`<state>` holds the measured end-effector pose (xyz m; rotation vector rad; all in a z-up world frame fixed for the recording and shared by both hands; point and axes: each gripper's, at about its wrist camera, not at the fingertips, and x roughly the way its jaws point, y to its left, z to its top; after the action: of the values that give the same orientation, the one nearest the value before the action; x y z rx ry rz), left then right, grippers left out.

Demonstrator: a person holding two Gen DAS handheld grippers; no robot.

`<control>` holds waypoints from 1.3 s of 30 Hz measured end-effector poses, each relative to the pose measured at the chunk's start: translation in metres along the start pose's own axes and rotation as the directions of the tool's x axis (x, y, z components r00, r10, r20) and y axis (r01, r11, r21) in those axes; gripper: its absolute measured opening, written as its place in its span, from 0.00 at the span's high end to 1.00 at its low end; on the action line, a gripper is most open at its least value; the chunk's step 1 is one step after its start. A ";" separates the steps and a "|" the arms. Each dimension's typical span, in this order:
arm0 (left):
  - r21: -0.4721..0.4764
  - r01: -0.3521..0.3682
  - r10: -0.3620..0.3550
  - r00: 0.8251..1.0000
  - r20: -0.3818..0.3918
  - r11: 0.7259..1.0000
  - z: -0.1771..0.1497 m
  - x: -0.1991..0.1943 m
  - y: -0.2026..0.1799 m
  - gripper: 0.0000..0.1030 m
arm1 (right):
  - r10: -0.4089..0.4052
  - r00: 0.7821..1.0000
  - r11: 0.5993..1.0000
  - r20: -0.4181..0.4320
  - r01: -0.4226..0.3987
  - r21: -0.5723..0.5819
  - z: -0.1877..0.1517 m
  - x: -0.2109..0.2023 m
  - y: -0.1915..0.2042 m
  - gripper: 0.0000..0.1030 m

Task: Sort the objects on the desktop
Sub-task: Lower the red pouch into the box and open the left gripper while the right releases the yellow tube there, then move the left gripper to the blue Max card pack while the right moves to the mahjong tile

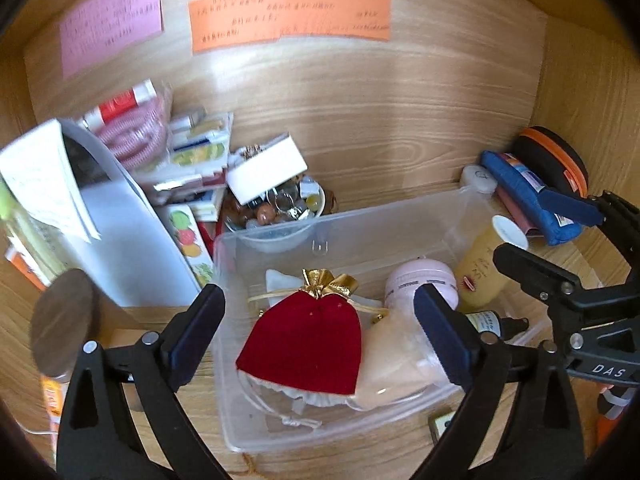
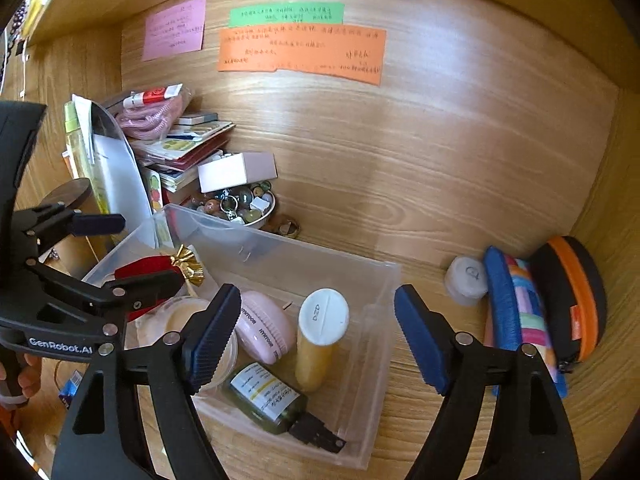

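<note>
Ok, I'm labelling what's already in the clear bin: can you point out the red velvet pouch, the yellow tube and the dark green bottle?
red velvet pouch (image 1: 304,344): left wrist view, middle of the red fabric.
yellow tube (image 2: 314,360): right wrist view, on the yellow body below the white cap.
dark green bottle (image 2: 262,394): right wrist view, on its white label.

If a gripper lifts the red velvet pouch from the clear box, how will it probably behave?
The red velvet pouch looks like soft cloth, so it would probably sag and fold. It lies flat, so it seems light or nearly empty. Its gold drawstring trails loose in the clear box and might snag.
</note>
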<state>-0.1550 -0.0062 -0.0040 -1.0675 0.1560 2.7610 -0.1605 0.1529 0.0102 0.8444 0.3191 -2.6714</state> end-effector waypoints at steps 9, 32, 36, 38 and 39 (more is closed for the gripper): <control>0.022 -0.042 0.041 0.998 0.041 0.999 -0.002 -0.036 -0.006 0.04 | 0.009 1.000 1.000 0.029 -0.010 0.029 -0.002 -0.035 -0.004 0.15; 0.002 -0.102 0.101 0.991 0.086 0.995 -0.059 -0.109 0.013 0.01 | 0.044 0.999 0.997 0.024 -0.046 0.060 -0.041 -0.077 0.015 0.15; -0.009 -0.119 0.119 0.992 0.049 0.993 -0.076 -0.103 0.021 0.01 | 0.060 0.998 0.995 0.019 -0.062 0.073 -0.049 -0.077 0.020 0.14; -0.017 -0.119 0.120 0.992 0.028 0.993 -0.083 -0.099 0.024 0.01 | 0.065 0.998 0.995 0.007 -0.065 0.075 -0.054 -0.074 0.023 0.15; -0.022 -0.125 0.126 0.992 0.016 0.992 -0.088 -0.097 0.027 0.01 | 0.070 0.998 0.994 0.001 -0.070 0.080 -0.057 -0.072 0.023 0.15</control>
<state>-0.0321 -0.0586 -0.0027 -1.0739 0.1984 2.8885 -0.0665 0.1657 0.0046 0.8647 0.1812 -2.6339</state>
